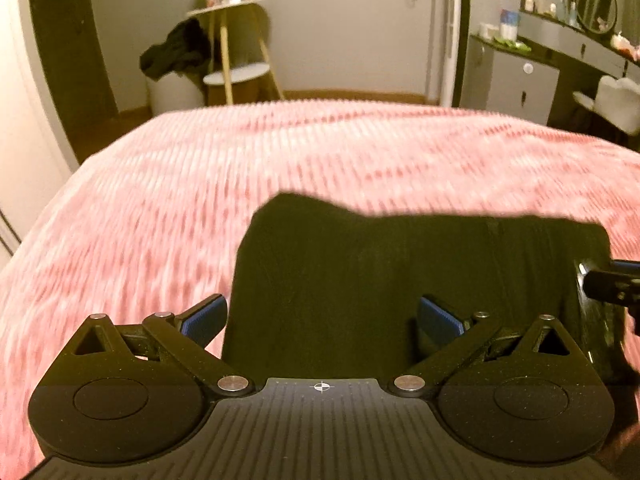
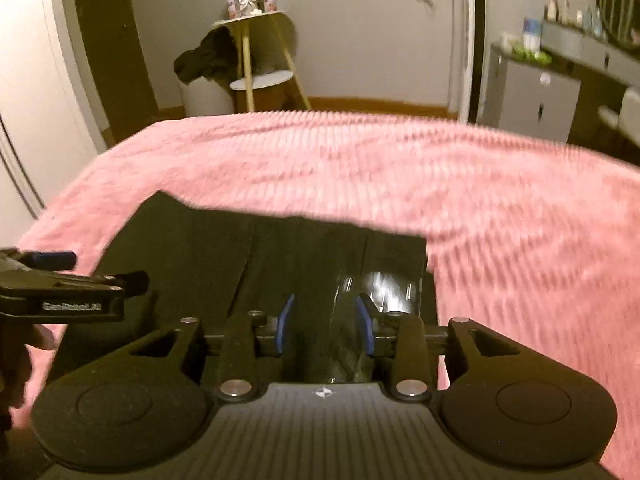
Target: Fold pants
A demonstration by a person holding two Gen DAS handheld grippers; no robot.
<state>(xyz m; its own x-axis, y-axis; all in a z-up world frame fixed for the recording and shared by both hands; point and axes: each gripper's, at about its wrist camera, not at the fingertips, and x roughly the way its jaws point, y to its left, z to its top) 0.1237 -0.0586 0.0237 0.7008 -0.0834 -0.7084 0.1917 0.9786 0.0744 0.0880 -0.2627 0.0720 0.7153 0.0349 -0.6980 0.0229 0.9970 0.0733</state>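
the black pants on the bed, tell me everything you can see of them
The black pants lie flat on the pink ribbed bedspread as a dark, roughly rectangular folded stack, soft matte cloth with lengthwise creases. A glossy strip runs along their right side. The left gripper and right gripper hang over them with jaws apart; contact cannot be judged.

Pink ribbed bedspread [image 1: 200, 184], grey walls [image 1: 340, 32], wooden side table [image 1: 236, 40], grey dresser [image 1: 520, 80]

Pink blanket [image 1: 360, 152], wooden side table [image 1: 232, 32], vanity [image 1: 560, 52]
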